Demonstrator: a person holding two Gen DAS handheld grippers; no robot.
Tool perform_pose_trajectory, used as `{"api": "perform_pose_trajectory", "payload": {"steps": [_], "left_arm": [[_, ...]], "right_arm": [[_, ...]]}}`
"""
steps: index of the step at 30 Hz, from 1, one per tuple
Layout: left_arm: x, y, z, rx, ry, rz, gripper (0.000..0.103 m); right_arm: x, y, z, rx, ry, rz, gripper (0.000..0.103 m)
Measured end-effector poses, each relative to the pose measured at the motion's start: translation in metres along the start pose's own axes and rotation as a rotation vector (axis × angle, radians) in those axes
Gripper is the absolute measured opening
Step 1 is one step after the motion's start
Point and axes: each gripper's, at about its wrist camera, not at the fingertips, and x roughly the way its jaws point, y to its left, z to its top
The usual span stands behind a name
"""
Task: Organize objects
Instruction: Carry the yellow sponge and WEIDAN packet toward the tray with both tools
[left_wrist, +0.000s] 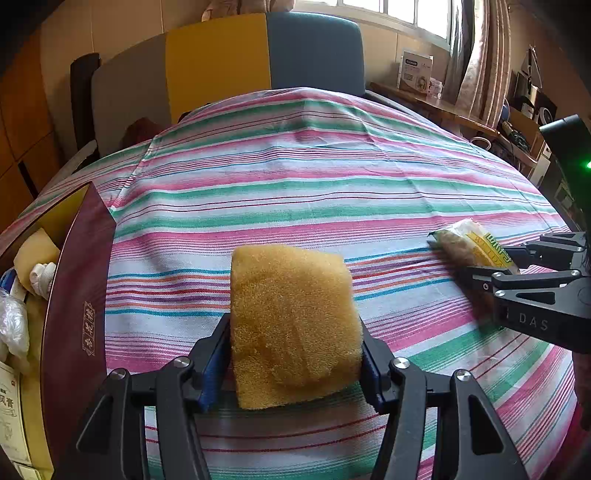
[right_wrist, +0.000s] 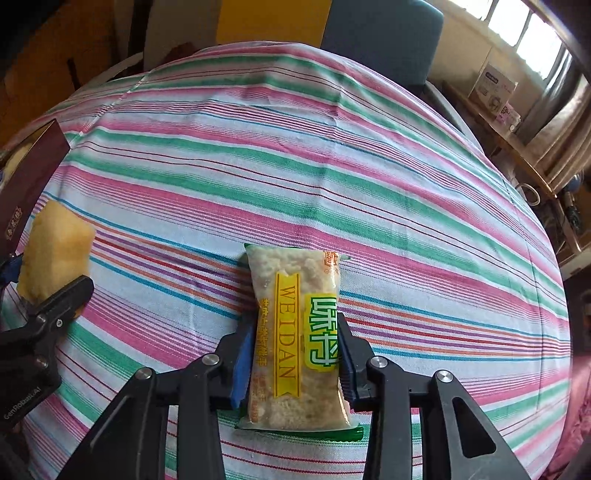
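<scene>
A yellow sponge (left_wrist: 291, 321) lies on the striped tablecloth (left_wrist: 295, 184) between the fingers of my left gripper (left_wrist: 295, 328). The pads sit at its sides without denting it, so this gripper is open. The sponge (right_wrist: 55, 251) also shows at the left edge of the right wrist view. A clear snack packet (right_wrist: 295, 332) with a yellow and green label lies lengthwise in my right gripper (right_wrist: 295, 328), whose blue pads press on both its sides. In the left wrist view the packet (left_wrist: 461, 243) and the right gripper (left_wrist: 495, 260) are at the far right.
A maroon box (left_wrist: 81, 277) stands open at the table's left edge, with several packets and wrapped items inside. A yellow and blue chair back (left_wrist: 258, 51) rises behind the table. Shelves and a window fill the right background.
</scene>
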Motion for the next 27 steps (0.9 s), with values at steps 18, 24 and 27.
{"api": "perform_pose_trajectory", "payload": {"steps": [18, 24, 27], "left_arm": [[-0.0003, 0.0009, -0.0017, 0.000, -0.011, -0.004, 0.061], [-0.0008, 0.0011, -0.0021, -0.001, -0.012, -0.005, 0.061], [-0.0005, 0.0009, -0.0021, 0.000, -0.013, -0.004, 0.061]], "right_arm": [[0.0010, 0.0034, 0.0017, -0.017, -0.021, -0.006, 0.040], [0.0011, 0.0052, 0.0019, -0.020, -0.026, -0.010, 0.040], [0.0017, 0.0051, 0.0018, -0.020, -0.029, -0.010, 0.040]]}}
